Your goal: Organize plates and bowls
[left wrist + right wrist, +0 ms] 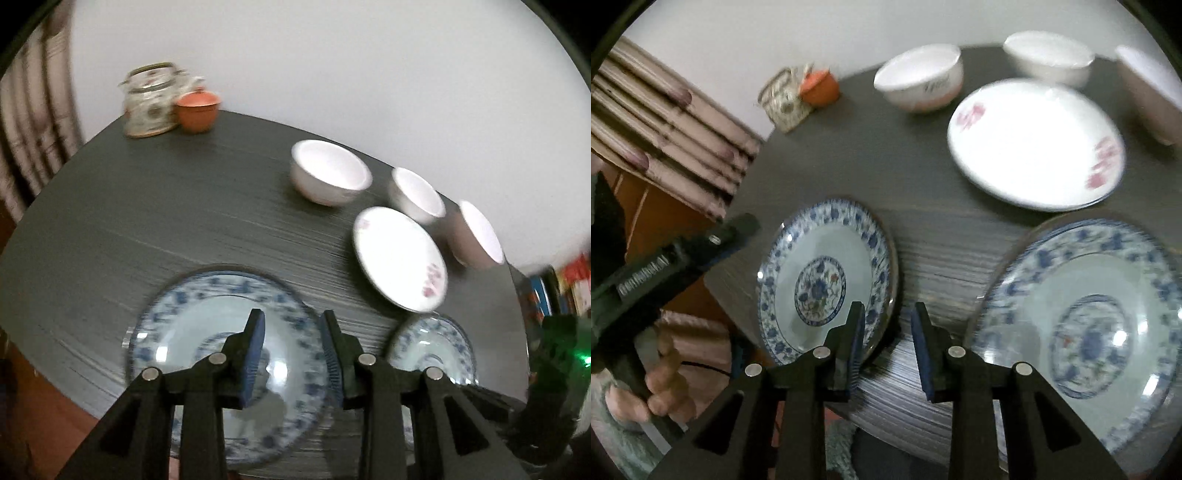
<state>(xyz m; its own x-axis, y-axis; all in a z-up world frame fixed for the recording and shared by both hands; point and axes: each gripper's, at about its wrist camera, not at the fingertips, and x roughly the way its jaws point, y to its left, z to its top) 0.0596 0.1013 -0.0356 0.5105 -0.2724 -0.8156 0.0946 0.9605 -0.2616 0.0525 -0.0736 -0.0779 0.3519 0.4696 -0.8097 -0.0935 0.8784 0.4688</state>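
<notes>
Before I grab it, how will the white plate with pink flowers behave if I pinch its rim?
The white plate looks glazed and glossy, so the pads may slip on its rim. It is shallow and lies flat on the table, so getting a finger under the edge could be awkward. It looks like ceramic: rigid, probably fragile if dropped.

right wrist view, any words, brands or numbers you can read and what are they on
White raised lettering on the side of the left gripper: too blurred to read for certain.
Dark script on the side of the nearest white bowl: too blurred to read.
Colourful packaging at the right edge of the left wrist view: print too blurred to read.
Plates and teapot: patterns only, no text.
</notes>
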